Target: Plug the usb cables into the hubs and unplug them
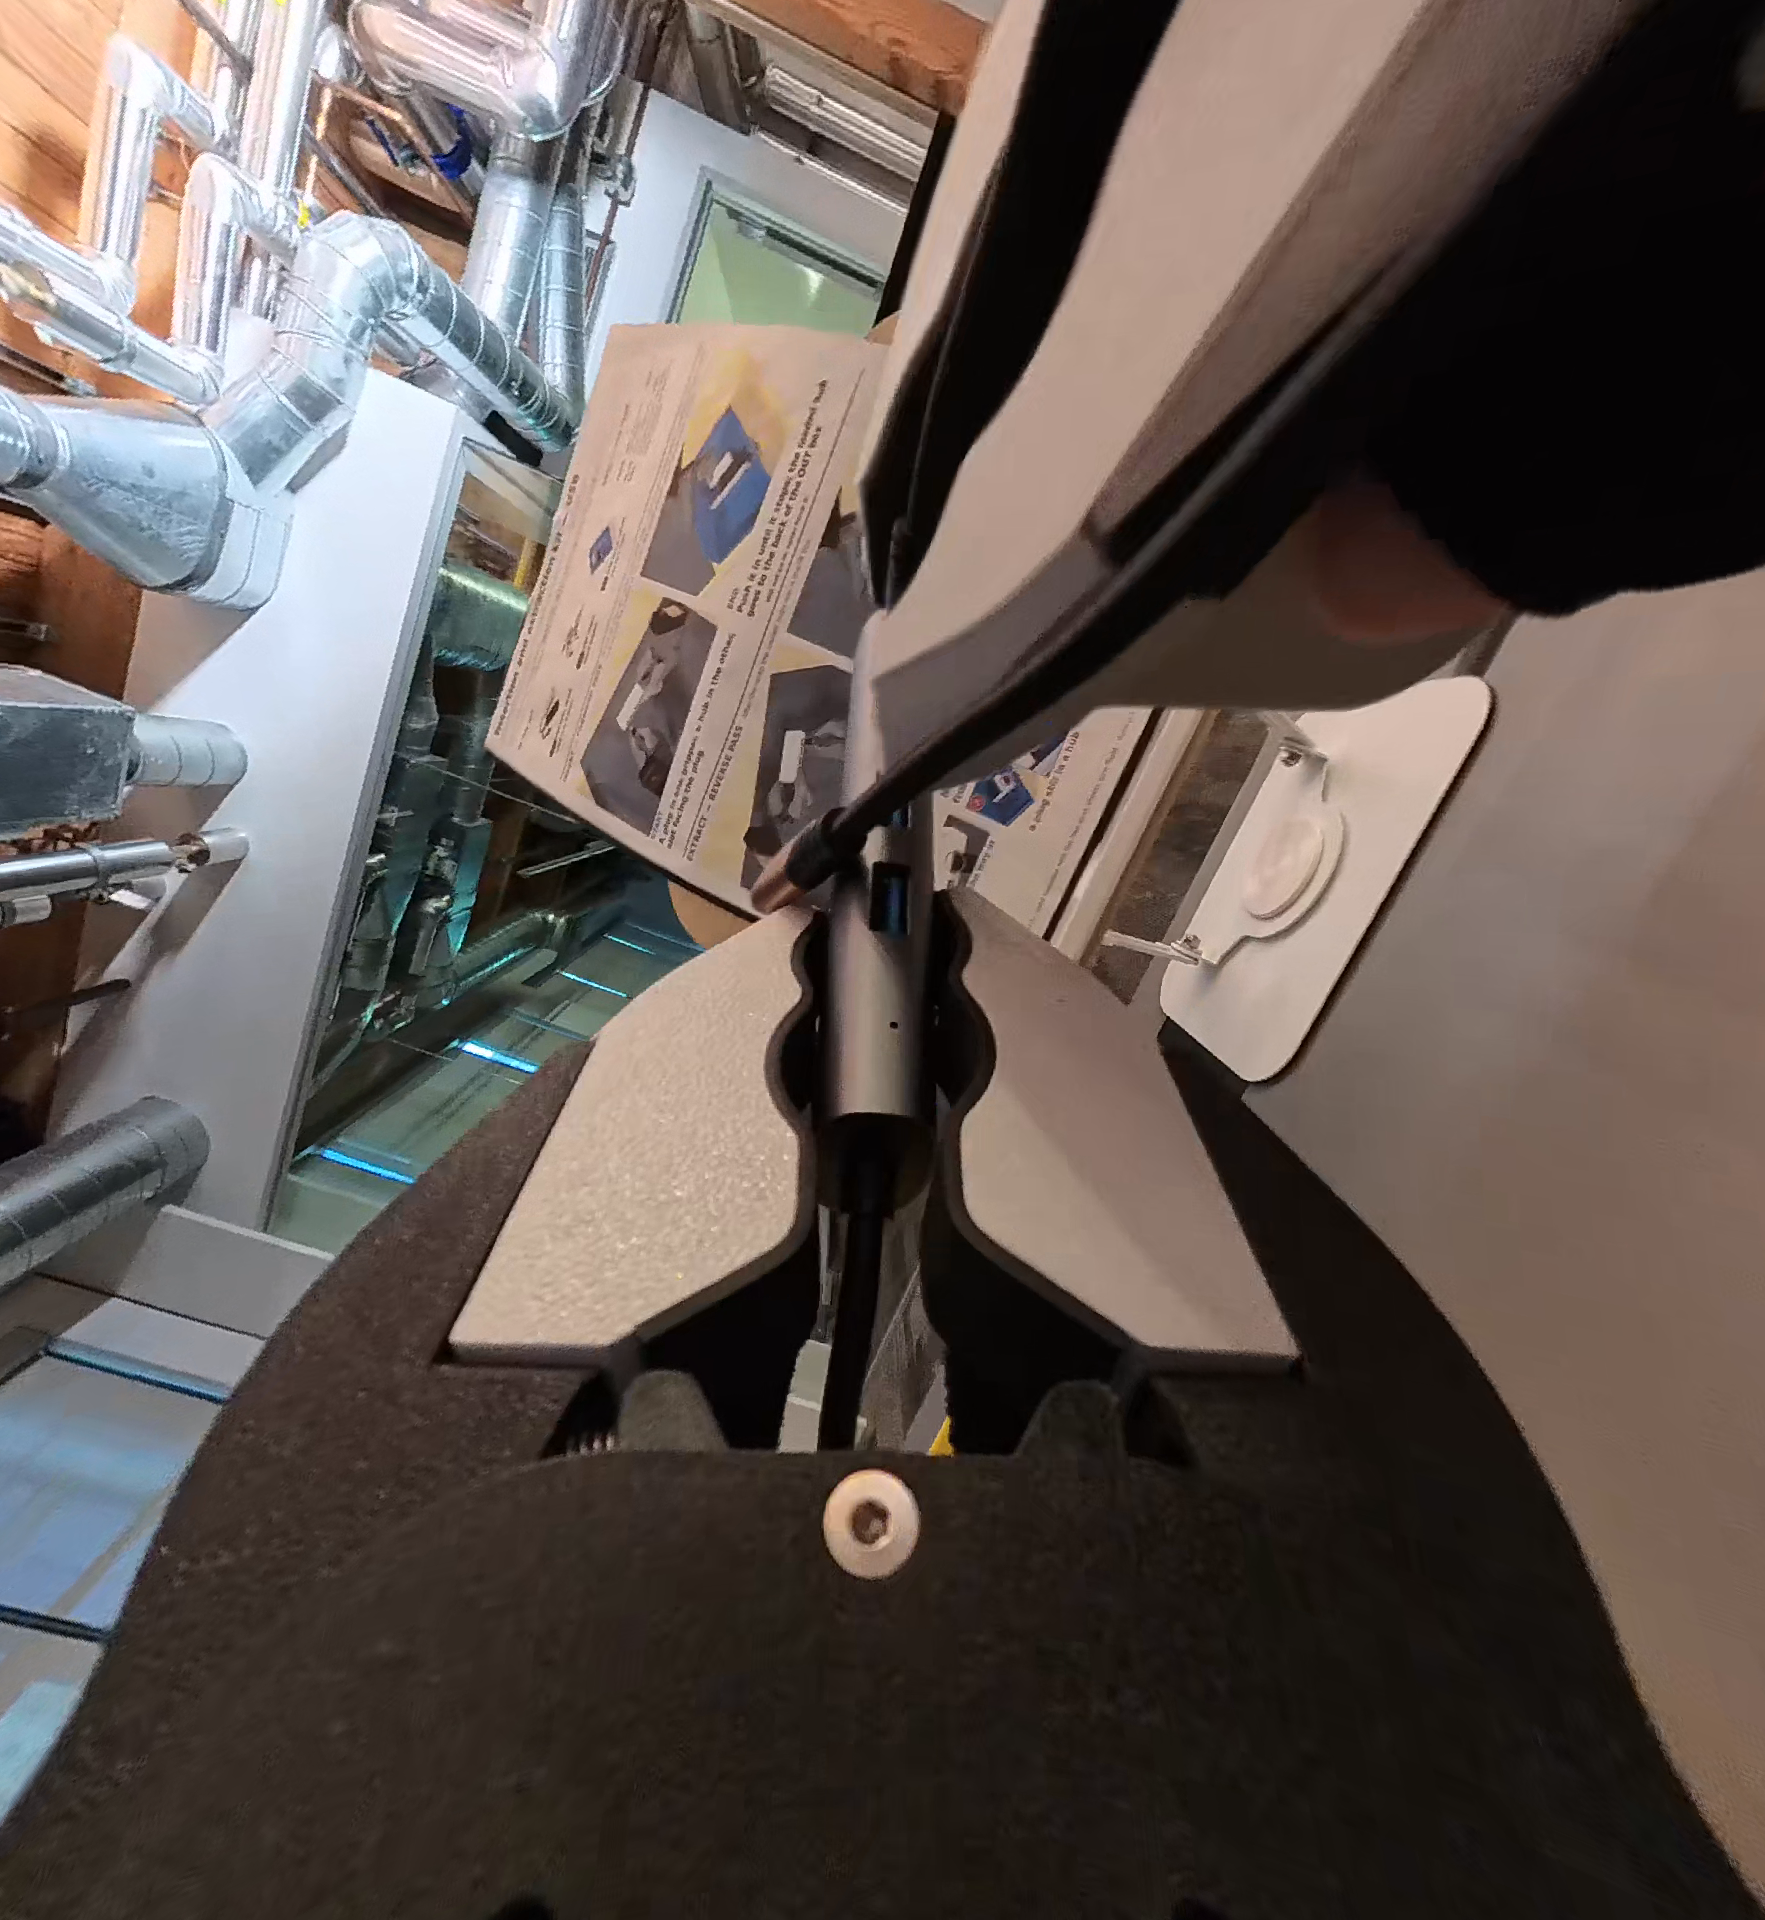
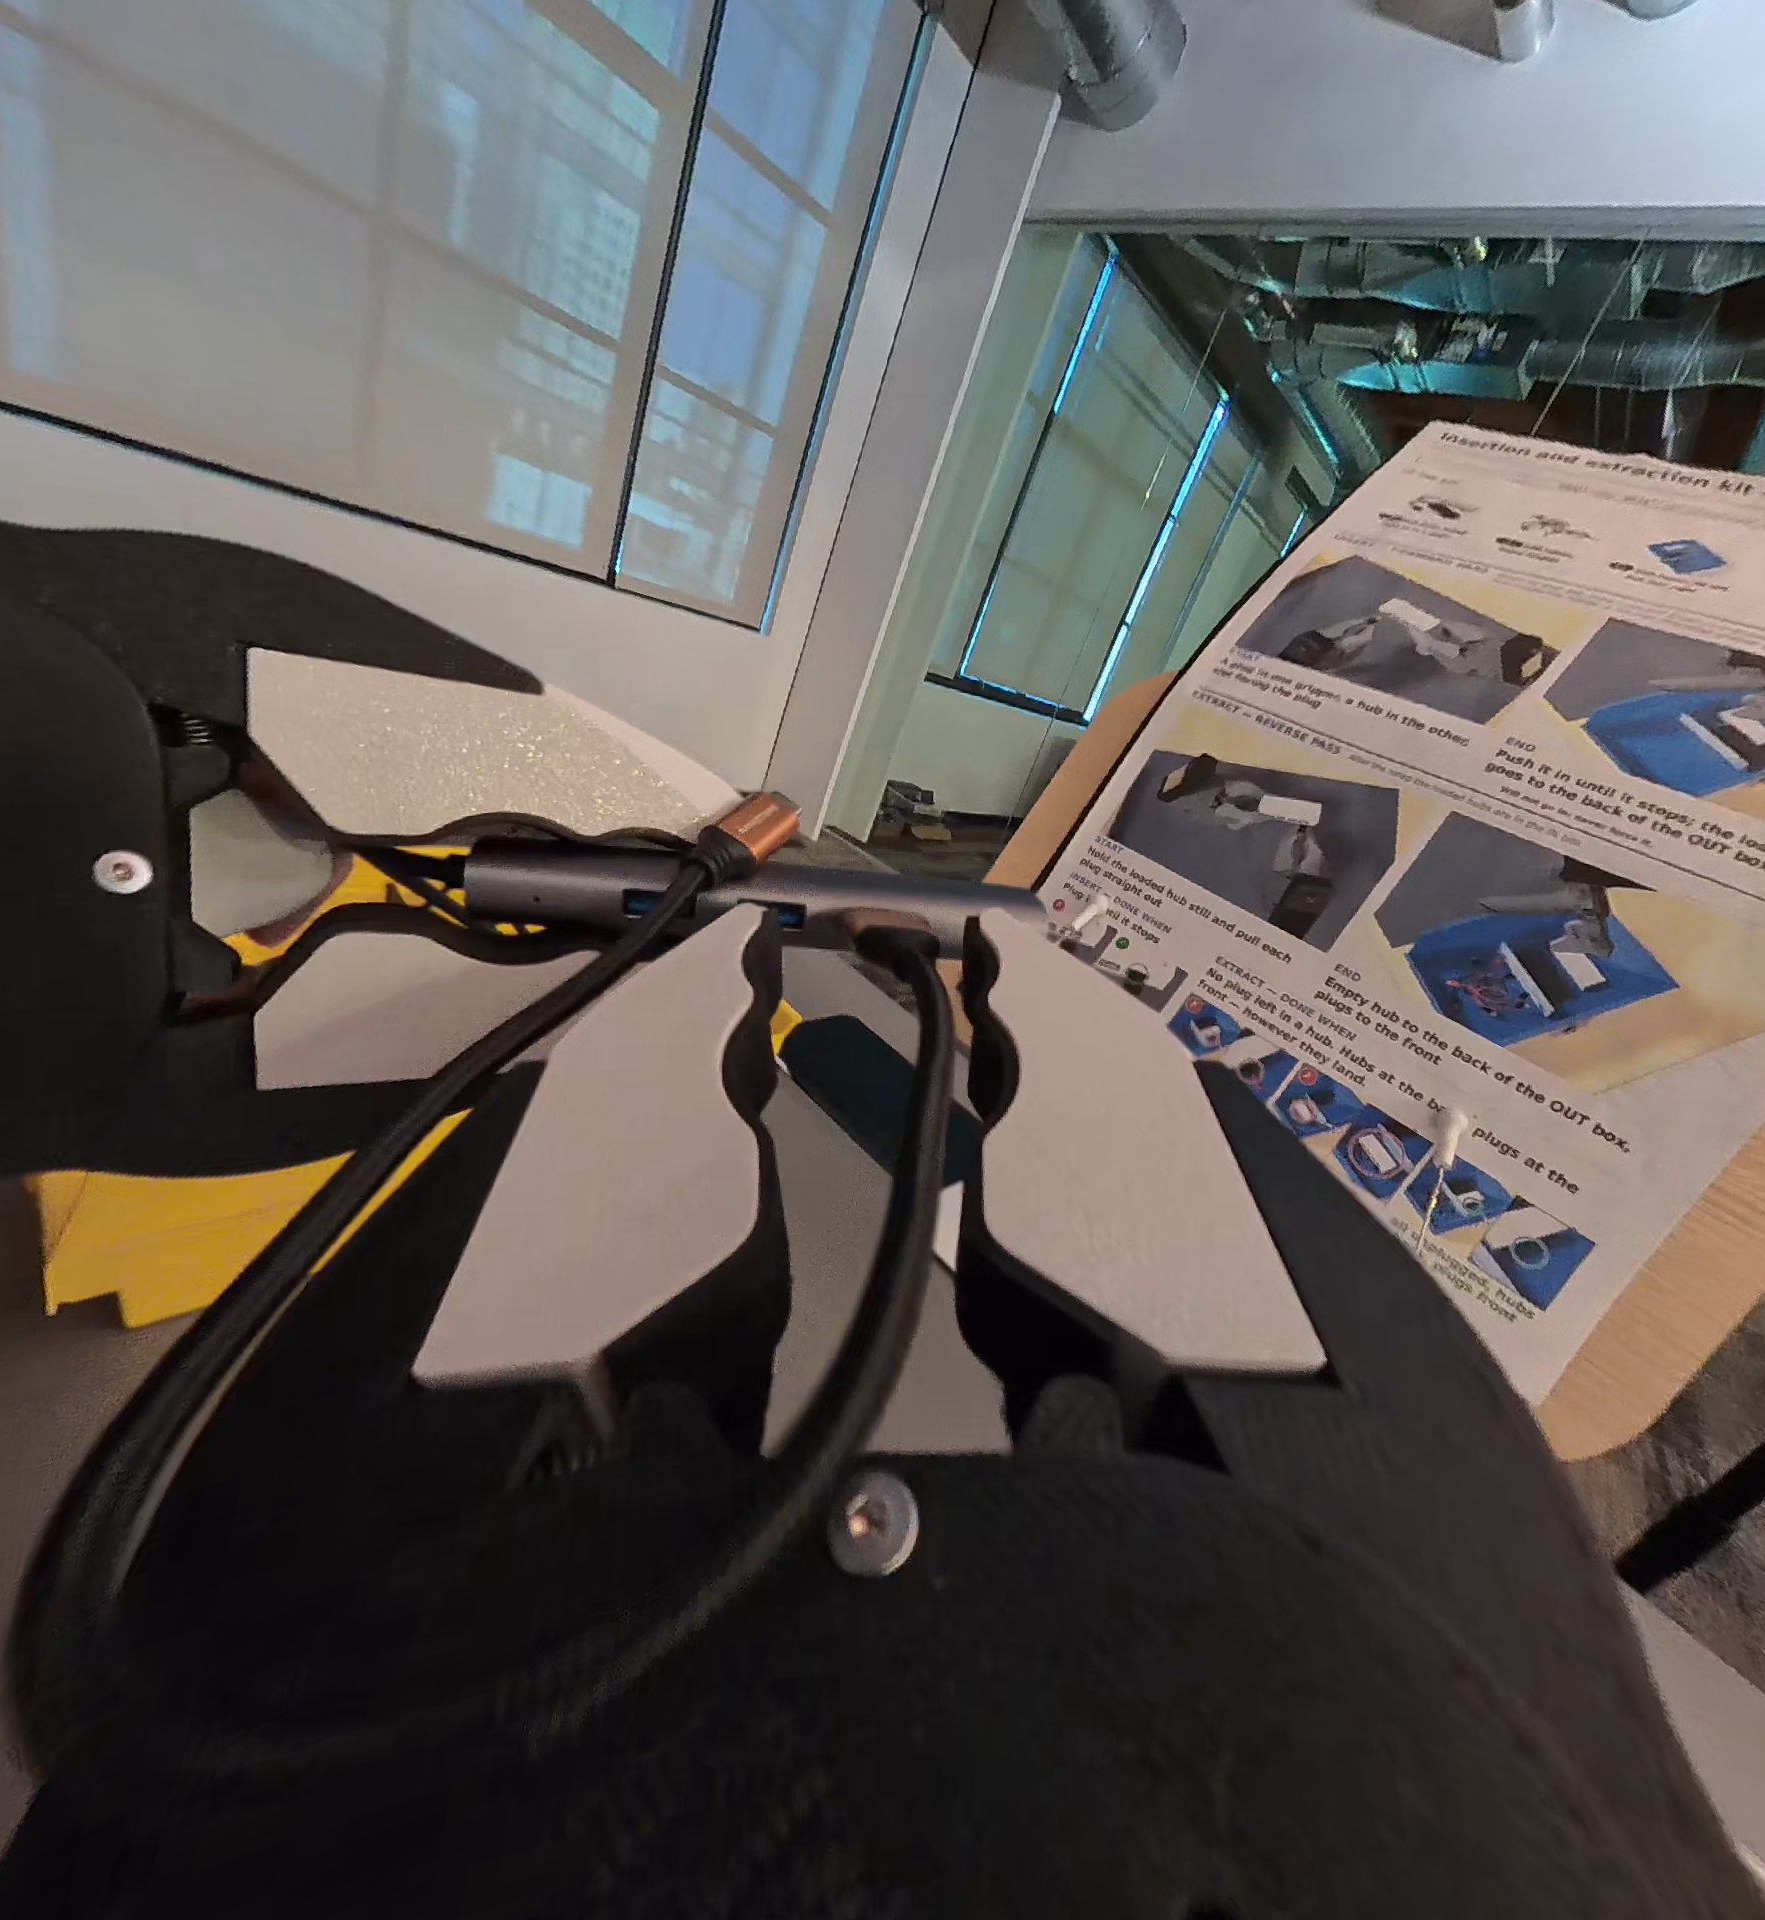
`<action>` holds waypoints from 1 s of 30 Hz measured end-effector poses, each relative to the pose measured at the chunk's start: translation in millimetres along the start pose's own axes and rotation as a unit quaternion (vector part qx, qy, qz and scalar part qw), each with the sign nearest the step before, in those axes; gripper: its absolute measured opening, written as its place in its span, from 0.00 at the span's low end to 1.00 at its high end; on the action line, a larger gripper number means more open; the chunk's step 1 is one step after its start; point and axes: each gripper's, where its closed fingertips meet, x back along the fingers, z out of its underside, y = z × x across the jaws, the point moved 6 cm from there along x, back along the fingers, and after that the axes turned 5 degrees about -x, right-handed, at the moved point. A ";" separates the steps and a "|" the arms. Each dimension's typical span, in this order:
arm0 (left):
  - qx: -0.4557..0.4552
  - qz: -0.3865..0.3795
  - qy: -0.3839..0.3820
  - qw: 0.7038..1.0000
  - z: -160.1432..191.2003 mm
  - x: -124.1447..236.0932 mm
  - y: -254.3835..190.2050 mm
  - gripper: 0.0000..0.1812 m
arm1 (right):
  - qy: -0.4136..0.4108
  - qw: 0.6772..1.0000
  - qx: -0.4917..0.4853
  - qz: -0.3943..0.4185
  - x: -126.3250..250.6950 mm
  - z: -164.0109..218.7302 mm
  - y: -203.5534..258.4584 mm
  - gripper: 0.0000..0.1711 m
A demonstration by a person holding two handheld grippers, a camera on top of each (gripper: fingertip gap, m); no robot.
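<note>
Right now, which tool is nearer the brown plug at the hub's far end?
Right. The right tool straddles the brown plug; the left tool grips the hub at its opposite, cable end.

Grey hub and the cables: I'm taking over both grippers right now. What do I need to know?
Left gripper: shut on the grey hub, held up off the table.
Right gripper: its fingers stand on either side of the brown plug at the hub's side; I can't tell if they grip it.
The plug's black cable loops round to a free copper plug lying across the hub.
Done: that one plug looks in, or nearly.
Left: two blue ports are empty; then unplug.
</note>
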 end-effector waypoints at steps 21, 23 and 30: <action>-0.006 0.006 0.007 1.000 -1.4 -2.8 -6.7 0.09 | 0.052 0.997 -0.048 -0.033 0.7 5.4 -8.7 0.09; -0.007 0.009 0.008 1.000 0.8 -3.7 -6.8 0.09 | 0.049 0.998 -0.035 -0.024 0.1 6.7 -7.3 0.09; -0.033 -0.020 -0.027 0.999 -2.0 -1.2 -4.4 0.09 | 0.036 0.997 -0.054 -0.034 1.8 3.9 -8.1 0.09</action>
